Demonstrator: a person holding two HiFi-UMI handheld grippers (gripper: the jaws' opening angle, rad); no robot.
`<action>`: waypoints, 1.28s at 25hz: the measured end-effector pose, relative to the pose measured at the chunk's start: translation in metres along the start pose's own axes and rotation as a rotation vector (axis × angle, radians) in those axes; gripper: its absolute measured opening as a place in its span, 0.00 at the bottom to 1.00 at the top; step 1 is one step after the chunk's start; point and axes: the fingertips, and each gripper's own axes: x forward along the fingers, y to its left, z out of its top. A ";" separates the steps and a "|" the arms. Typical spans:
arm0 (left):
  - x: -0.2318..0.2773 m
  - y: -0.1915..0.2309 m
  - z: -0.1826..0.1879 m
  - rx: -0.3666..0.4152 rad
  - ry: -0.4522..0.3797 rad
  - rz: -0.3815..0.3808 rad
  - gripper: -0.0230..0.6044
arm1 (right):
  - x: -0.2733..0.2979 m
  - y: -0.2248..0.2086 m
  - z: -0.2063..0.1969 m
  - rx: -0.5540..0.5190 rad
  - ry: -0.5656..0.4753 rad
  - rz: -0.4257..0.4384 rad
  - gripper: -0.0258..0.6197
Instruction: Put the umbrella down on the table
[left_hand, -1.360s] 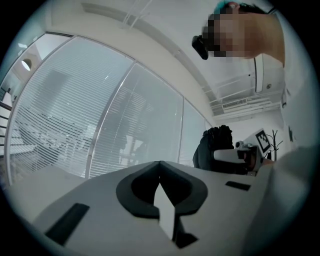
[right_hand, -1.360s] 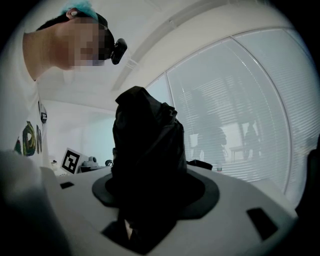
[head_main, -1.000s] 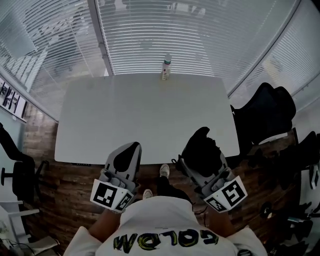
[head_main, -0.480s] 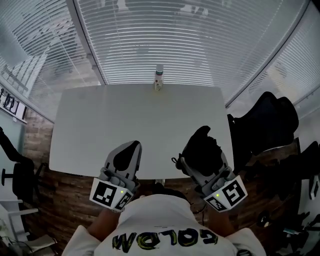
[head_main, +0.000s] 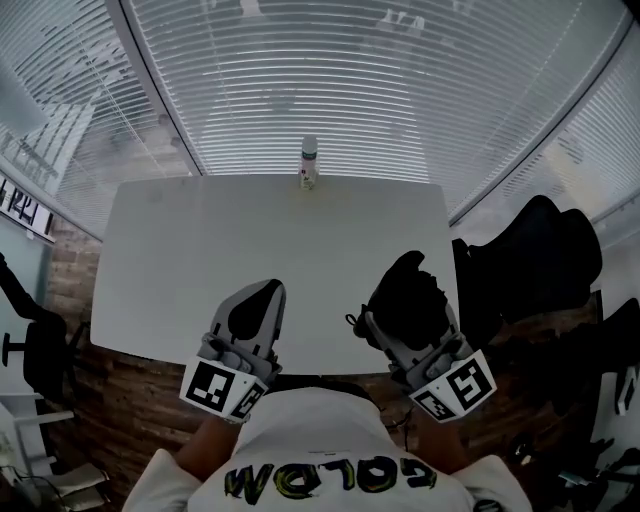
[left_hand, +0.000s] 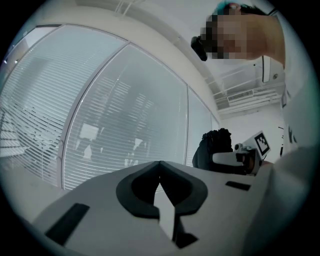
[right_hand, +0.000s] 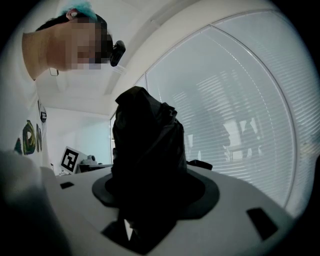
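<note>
A folded black umbrella (head_main: 407, 292) sticks up out of my right gripper (head_main: 402, 322), whose jaws are shut on it; in the right gripper view the umbrella (right_hand: 147, 150) fills the space between the jaws. Both hover over the near right part of the white table (head_main: 190, 250). My left gripper (head_main: 262, 292) is over the table's near edge, jaw tips touching, nothing held. In the left gripper view my left gripper (left_hand: 159, 164) is shut, and the umbrella (left_hand: 216, 145) shows off to the right.
A small bottle (head_main: 309, 162) stands at the middle of the table's far edge, against slatted window blinds (head_main: 330, 80). A black chair (head_main: 545, 255) sits just past the table's right side. Another chair (head_main: 35, 350) is at the left, on a wooden floor.
The table has drawn nearer in the head view: both grippers, earlier short of its near edge, now hang over it. The grips are unchanged.
</note>
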 end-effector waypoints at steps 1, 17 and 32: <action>0.004 0.000 -0.002 -0.001 0.004 -0.001 0.05 | 0.002 -0.003 0.000 0.001 0.001 0.003 0.43; 0.028 0.046 0.006 -0.010 -0.005 -0.009 0.05 | 0.051 -0.016 0.001 -0.010 0.016 0.002 0.43; 0.034 0.087 0.006 -0.035 0.016 -0.054 0.05 | 0.089 -0.011 -0.009 -0.053 0.061 -0.059 0.43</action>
